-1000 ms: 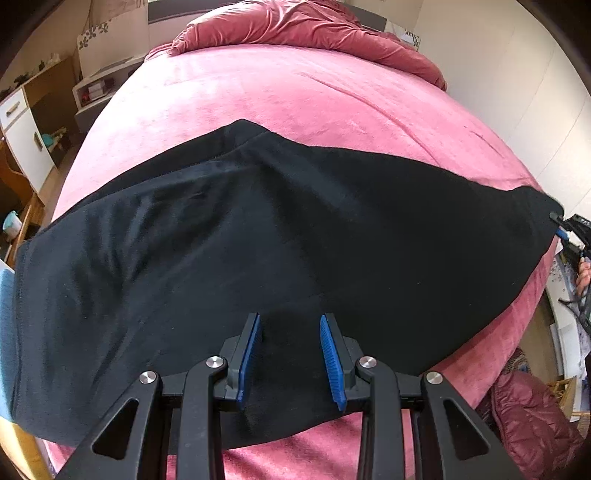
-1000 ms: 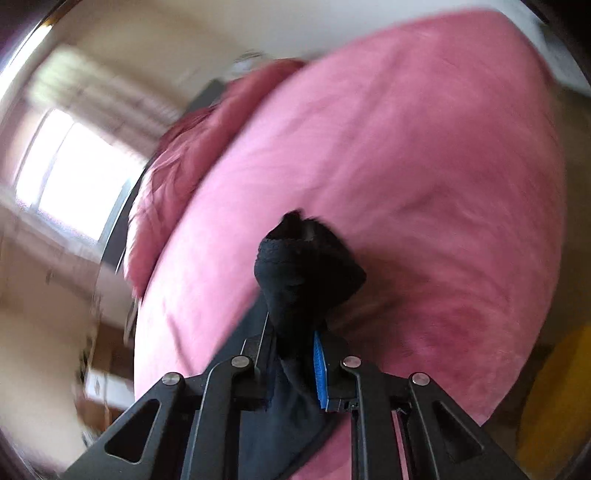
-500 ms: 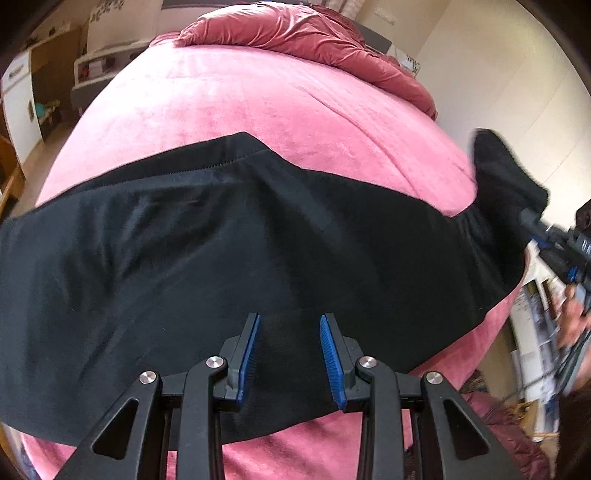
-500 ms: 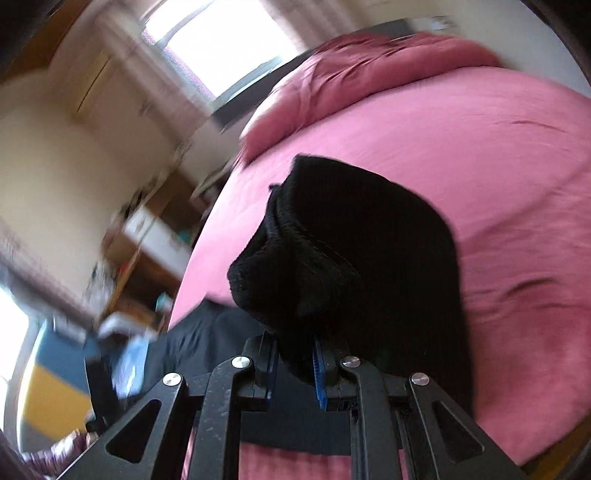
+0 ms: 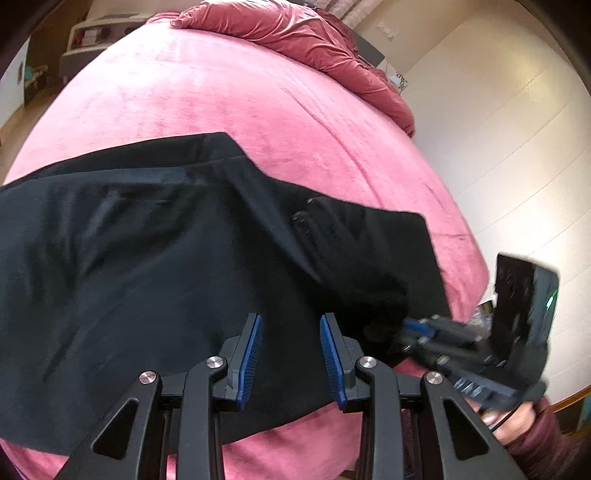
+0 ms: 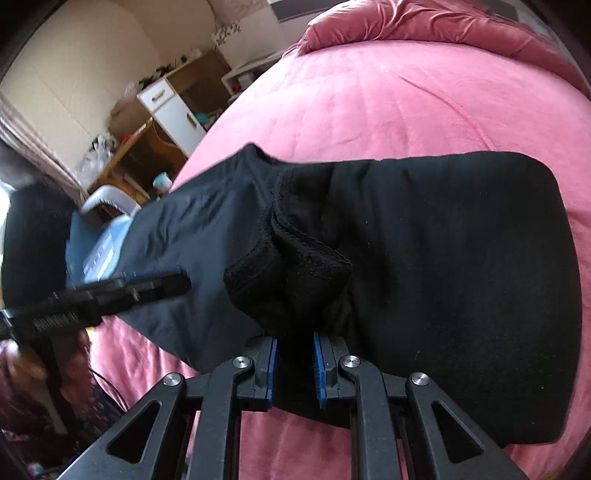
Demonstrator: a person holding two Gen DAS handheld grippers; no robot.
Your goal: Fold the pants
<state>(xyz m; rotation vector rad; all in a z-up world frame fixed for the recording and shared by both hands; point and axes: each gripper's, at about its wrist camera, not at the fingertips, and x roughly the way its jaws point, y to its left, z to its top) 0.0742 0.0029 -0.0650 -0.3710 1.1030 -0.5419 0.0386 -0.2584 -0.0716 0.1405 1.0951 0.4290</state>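
Lying across the pink bed (image 5: 258,122), the black pants (image 5: 147,280) fill the lower half of the left wrist frame, one end doubled back over the rest at the right. The left gripper (image 5: 291,360) hovers over the fabric at bottom centre, blue pads spread with nothing between them. In the right wrist frame the right gripper (image 6: 293,363) pinches the bunched ribbed cuff (image 6: 295,258) at bottom centre. A crumpled red duvet (image 5: 295,33) lies along the top.

Pants (image 5: 155,258) spread across bed (image 5: 229,103), one end folded over, duvet (image 5: 295,33) behind
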